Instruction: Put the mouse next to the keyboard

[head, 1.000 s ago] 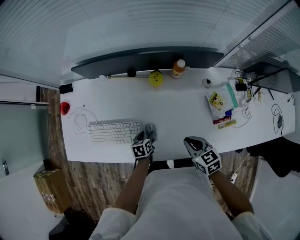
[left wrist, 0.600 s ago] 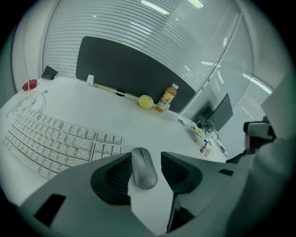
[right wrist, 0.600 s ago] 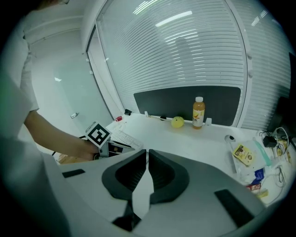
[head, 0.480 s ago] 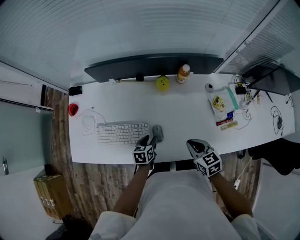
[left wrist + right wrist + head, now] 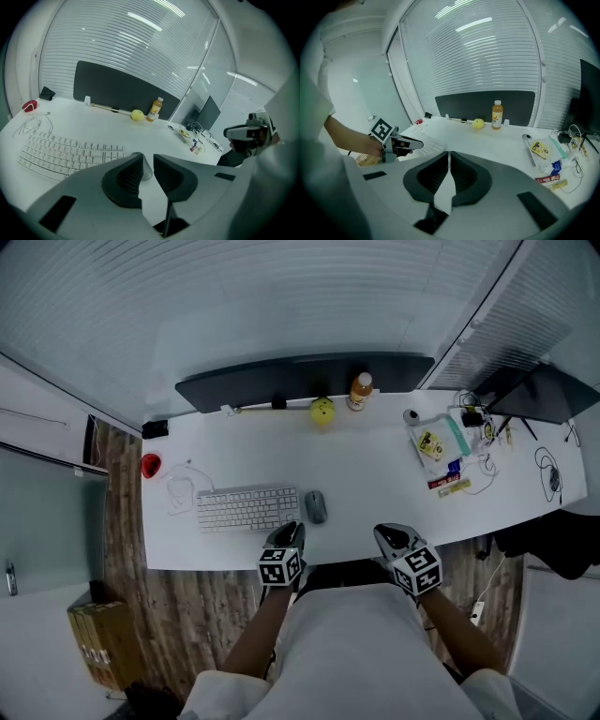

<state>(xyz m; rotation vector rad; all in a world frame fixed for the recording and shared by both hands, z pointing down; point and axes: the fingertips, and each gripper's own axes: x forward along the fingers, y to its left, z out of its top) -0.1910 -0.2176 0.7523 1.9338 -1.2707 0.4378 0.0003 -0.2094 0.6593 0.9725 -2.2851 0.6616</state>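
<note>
Head view: mouse (image 5: pixel 316 506) lies on desk (image 5: pixel 375 474), just right of keyboard (image 5: pixel 248 508). Left gripper (image 5: pixel 292 532) near it, jaws just been closing, narrow gap, nothing between. Right gripper (image 5: pixel 388 536) jaws clenched, empty.

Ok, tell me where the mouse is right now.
In the head view the mouse lies on the white desk, just off the right end of the keyboard and near the desk's front edge.
</note>
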